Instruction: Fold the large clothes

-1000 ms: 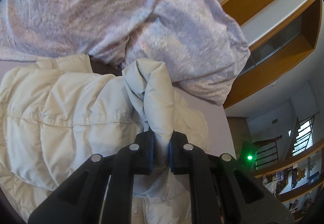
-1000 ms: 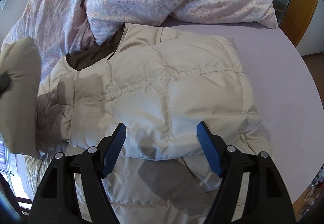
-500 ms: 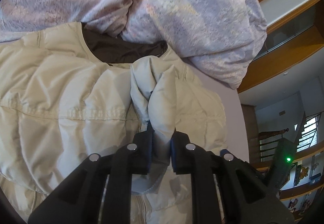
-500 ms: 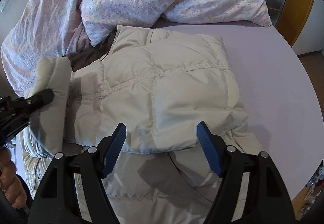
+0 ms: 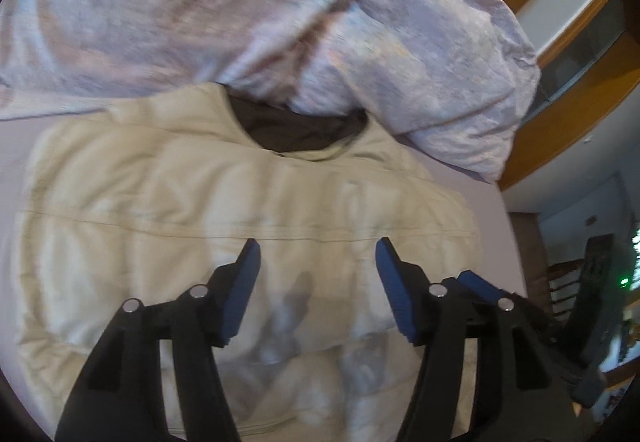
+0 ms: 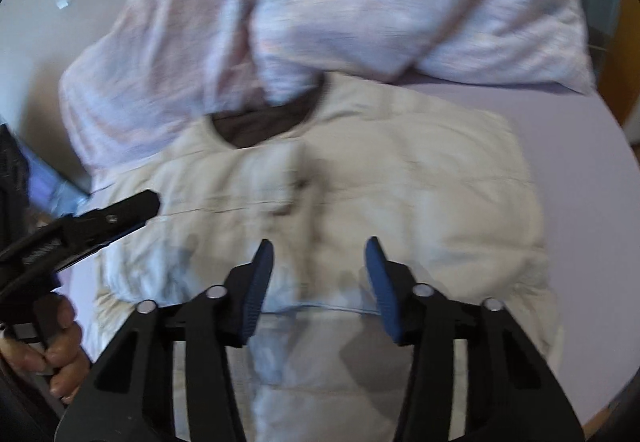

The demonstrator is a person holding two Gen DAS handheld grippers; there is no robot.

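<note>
Two grippers hang over one cream padded jacket (image 5: 240,226), and neither has hold of it. The jacket lies flat on the lilac sheet (image 6: 580,146) of a bed, its dark-lined collar (image 5: 300,130) pushed up against a rumpled flowered duvet (image 5: 240,2), likely because the open sheet below gives room to fold.

The left gripper (image 5: 316,270) has its jaws opening, blue pads (image 5: 240,290) apart with only the jacket's quilted face showing below the gap; nothing is pinched. The upper part of the jacket looks doubled over the lower part, a fold edge running across just under the pads, so spreading here reads as dropping fabric where it should lie. In the right wrist view the same gripper (image 6: 144,204) reaches in from the left edge, held by a hand (image 6: 60,354).

The right gripper (image 6: 320,262) has its jaws closing, yet the pads (image 6: 380,294) stand apart with no cloth between them; it hovers near the fold edge (image 6: 320,308), probably placed to take the next handful. Both views are blurred, so whether any pad brushes the fabric cannot be told.

By judgement the sleeves are tucked in and a bottom-to-top fold remains
</note>
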